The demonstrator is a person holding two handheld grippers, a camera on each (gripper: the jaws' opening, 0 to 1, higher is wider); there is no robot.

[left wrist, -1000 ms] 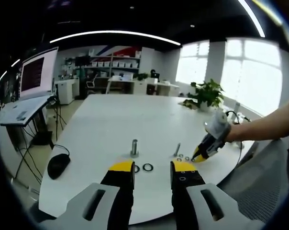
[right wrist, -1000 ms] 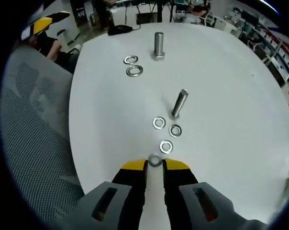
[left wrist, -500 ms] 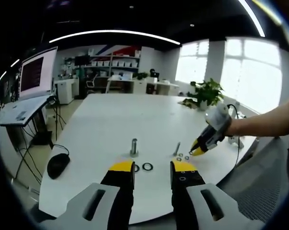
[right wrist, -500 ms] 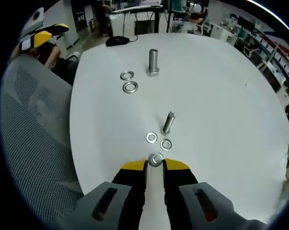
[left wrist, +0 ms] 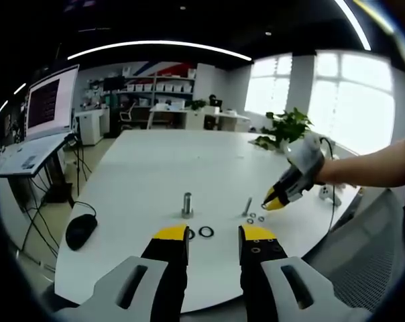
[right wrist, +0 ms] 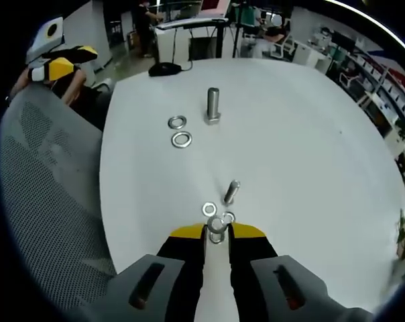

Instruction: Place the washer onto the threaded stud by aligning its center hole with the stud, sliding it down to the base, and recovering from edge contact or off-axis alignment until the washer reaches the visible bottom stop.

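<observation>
In the left gripper view, the left gripper (left wrist: pixel 213 236) hangs over the near edge of the round white desk (left wrist: pixel 155 171) with its yellow-tipped fingers (left wrist: pixel 170 235) apart and holding nothing. Just past them a thick grey bolt (left wrist: pixel 187 204) stands upright, with a dark ring (left wrist: pixel 206 232) lying near it. To the right stands the thin threaded stud (left wrist: pixel 247 206), with small loose washers (left wrist: pixel 256 218) at its foot. The right gripper (left wrist: pixel 275 199) is up in the air just beside the stud. A black mouse (left wrist: pixel 81 231) sits at the desk's left edge. The far half of the desk is bare and wide open.

In the right gripper view, the right gripper's fingers (right wrist: pixel 188 234) are pressed together on a small shiny metal washer (right wrist: pixel 216 225). The washer is just short of the stud (right wrist: pixel 231 192), not on it. Two big rings (right wrist: pixel 179 131) lie near the thick bolt (right wrist: pixel 212 106), farther off. A grey mesh chair (right wrist: pixel 45 201) is close to the desk's left edge.
</observation>
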